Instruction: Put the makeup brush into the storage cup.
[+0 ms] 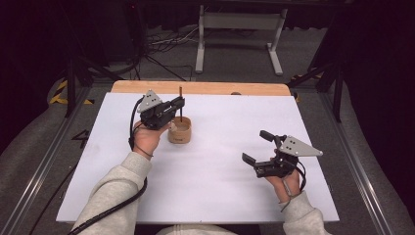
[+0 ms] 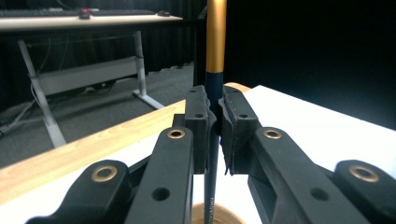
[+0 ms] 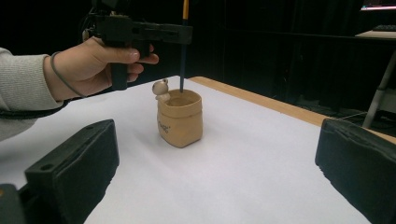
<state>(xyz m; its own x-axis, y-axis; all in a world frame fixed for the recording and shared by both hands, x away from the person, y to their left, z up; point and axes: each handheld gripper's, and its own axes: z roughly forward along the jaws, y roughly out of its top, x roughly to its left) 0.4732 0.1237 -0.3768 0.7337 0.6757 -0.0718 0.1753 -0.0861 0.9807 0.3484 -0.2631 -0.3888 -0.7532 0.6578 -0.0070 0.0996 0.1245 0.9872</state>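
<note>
Right gripper view: the left tool [image 3: 183, 29] pinches a pencil [image 3: 182, 70] straight up, its tip inside the little tan cup [image 3: 180, 119] on the white counter [image 3: 261, 158], likely to drop it in. The right tool [image 1: 265, 148] waits wide open.

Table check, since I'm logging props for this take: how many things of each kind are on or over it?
Pen holder cup: 1
Pen, clamped upright in the left gripper over the cup: 1
Grippers, counting the open right gripper: 2
Total: 4
</note>
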